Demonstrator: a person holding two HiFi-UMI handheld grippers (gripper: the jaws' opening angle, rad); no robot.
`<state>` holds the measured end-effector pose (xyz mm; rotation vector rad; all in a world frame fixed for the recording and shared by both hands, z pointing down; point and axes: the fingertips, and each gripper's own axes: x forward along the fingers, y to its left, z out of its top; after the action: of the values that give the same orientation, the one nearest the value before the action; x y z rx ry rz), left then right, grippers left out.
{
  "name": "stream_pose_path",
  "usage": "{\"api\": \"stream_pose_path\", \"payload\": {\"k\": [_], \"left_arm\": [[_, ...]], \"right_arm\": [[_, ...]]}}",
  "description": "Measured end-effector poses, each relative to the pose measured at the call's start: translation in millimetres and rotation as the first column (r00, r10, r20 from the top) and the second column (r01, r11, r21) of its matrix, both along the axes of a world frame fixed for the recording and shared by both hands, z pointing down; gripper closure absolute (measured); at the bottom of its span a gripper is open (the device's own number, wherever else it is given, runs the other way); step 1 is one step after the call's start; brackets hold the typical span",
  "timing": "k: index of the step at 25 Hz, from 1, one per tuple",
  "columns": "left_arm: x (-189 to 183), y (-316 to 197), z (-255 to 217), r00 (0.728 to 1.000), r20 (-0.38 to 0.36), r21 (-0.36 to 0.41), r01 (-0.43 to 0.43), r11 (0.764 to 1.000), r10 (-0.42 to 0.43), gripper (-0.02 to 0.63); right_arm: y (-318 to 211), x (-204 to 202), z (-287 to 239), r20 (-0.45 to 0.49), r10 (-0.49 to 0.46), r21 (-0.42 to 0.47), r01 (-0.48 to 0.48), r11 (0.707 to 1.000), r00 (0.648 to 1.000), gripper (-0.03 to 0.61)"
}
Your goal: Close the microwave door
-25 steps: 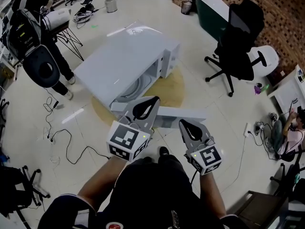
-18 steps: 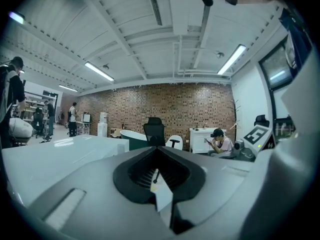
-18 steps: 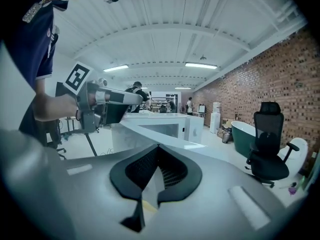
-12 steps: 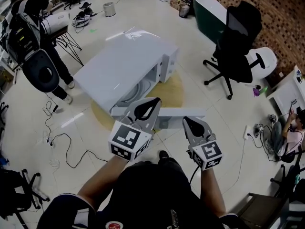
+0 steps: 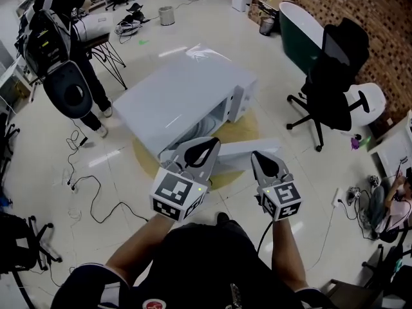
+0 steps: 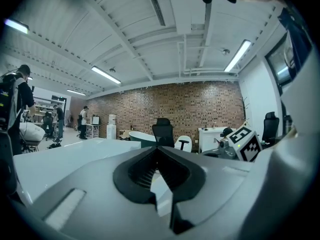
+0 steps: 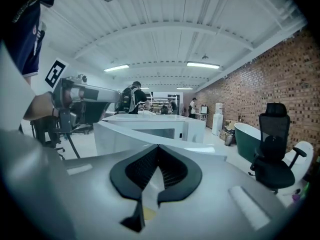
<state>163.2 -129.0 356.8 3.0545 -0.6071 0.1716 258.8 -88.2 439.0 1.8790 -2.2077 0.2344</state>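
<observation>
A white microwave (image 5: pixel 187 92) sits on a round tan table (image 5: pixel 241 129), with its white door (image 5: pixel 241 153) swung open toward me. My left gripper (image 5: pixel 207 144) hovers shut and empty over the door's left part, near the oven opening. Shut and empty too, the right gripper (image 5: pixel 260 158) hangs over the door's right part. Whether either touches the door cannot be told. In the right gripper view, the door (image 7: pixel 150 140) and the microwave (image 7: pixel 150 125) lie just beyond the closed tips of the right gripper (image 7: pixel 158 147). The left gripper (image 6: pixel 157 148) looks past the microwave's top (image 6: pixel 65 156).
A person with a backpack (image 5: pixel 61 50) stands at the far left beside a stand. A black office chair (image 5: pixel 335 82) and a dark green tub (image 5: pixel 301 31) are at the right. Black cables (image 5: pixel 96 195) trail over the floor on the left.
The head camera has shifted, so the microwave sits a little lower and to the right in view. Both grippers stay shut over the open door, which has not swung.
</observation>
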Motion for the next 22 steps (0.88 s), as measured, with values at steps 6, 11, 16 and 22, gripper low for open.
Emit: {"api": "stream_pose_path", "payload": {"k": [6,11,16,22], "left_arm": [[-6,-15,-1,0.997,0.013,0.006,0.07,0.997,-0.071,0.601],[-14,-27,1,0.99,0.024,0.013,0.14,0.99,-0.141,0.601],[-22,-33,2,0.98,0.028,0.006,0.197,0.98,-0.197,0.601],[-22,-37,6,0.969,0.033,-0.007,0.244,0.97,-0.243,0.601]], "right_arm": [[-39,12,-2,0.001,-0.035,0.014,0.035,0.999,0.999,0.577],[-74,18,-2,0.004,-0.07,0.027,0.07,0.997,0.998,0.577],[-105,22,-2,0.005,-0.094,0.021,0.094,0.995,0.996,0.577],[-140,25,6,-0.02,-0.137,-0.005,0.137,0.991,0.99,0.577]]}}
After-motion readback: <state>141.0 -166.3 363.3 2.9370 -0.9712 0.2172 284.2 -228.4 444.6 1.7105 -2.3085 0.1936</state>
